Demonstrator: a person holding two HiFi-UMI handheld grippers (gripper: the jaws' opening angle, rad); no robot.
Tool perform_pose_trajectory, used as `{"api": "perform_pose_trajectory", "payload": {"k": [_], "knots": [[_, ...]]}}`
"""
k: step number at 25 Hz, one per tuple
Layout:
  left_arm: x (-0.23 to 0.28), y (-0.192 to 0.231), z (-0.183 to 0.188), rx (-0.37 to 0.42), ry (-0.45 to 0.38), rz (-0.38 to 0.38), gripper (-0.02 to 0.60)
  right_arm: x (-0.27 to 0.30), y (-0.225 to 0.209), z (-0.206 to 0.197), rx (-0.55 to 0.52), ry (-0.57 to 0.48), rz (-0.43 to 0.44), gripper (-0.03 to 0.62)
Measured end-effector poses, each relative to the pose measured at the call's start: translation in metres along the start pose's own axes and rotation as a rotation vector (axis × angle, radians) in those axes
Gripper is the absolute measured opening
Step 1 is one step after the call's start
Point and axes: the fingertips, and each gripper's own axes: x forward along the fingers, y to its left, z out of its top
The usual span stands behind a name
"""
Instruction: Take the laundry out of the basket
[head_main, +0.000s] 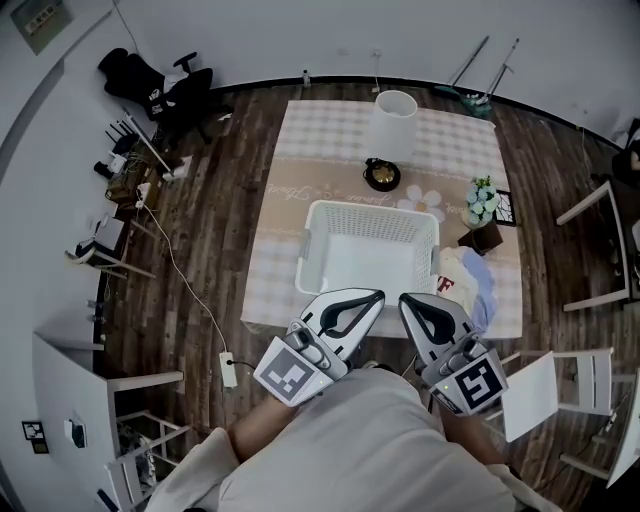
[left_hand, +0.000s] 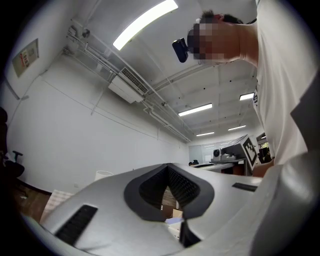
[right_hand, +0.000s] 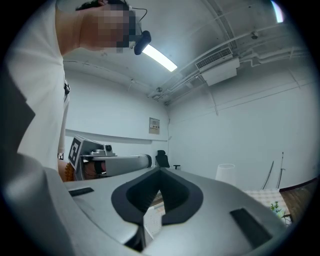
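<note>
In the head view a white laundry basket (head_main: 365, 206) stands on the table with its inside bare. A small pile of laundry (head_main: 466, 282), white, cream and light blue, lies on the tablecloth just right of the basket. My left gripper (head_main: 377, 296) is shut and holds nothing, its tip at the basket's near wall. Beside it my right gripper (head_main: 405, 299) is also shut and holds nothing, near the basket's near right corner. Seen from the left gripper view, the left gripper (left_hand: 168, 167) has its jaws together, pointing level. The right gripper (right_hand: 160, 170) looks the same in its own view.
A checked cloth covers the table (head_main: 300, 170). Behind the basket stand a white lamp (head_main: 393, 125) and a dark bowl (head_main: 381, 175); a flower pot (head_main: 482, 205) sits at the back right. White chairs (head_main: 560, 390) stand right of the table. A cable runs over the floor at left.
</note>
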Motion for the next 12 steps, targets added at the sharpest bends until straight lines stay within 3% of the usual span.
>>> {"api": "perform_pose_trajectory", "payload": {"k": [12], "knots": [[-0.0037, 0.0028, 0.0028, 0.005, -0.004, 0.003, 0.005, -0.0009, -0.0021, 0.0024, 0.013, 0.001, -0.016, -0.011]]}}
